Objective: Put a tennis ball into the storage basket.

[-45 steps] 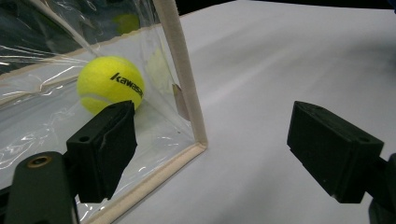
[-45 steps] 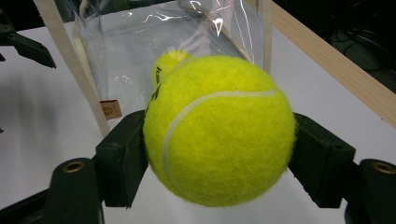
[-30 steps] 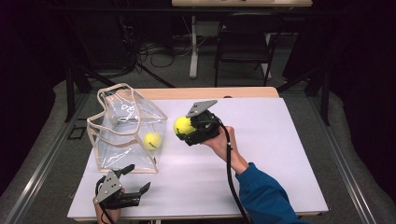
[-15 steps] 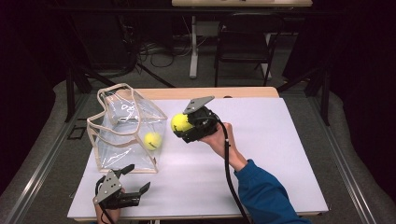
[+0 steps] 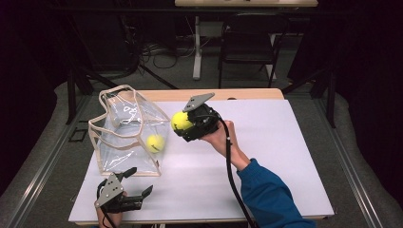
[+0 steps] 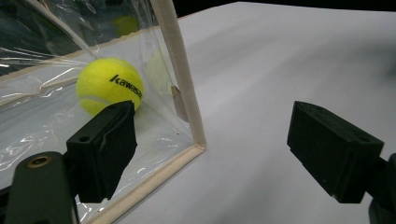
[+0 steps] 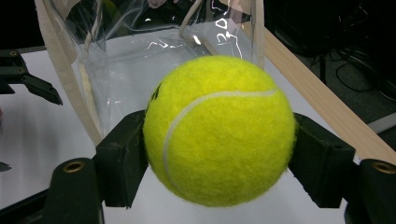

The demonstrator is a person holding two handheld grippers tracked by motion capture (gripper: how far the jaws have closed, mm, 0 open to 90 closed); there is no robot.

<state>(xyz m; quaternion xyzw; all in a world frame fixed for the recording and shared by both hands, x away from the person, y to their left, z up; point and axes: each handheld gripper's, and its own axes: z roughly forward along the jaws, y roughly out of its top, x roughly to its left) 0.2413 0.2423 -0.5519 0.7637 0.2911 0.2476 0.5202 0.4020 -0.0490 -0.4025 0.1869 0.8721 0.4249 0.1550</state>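
Keep right hand-held gripper pinching tennis ball; carry toward ten o'clock over clear bag mouth; left hand-held gripper spread.

bag: cut off left | ball print: half hidden by fingers

white table | black chair behind | floor cables

place: lab/studio | cues: black curtains, floor cables, folding chair
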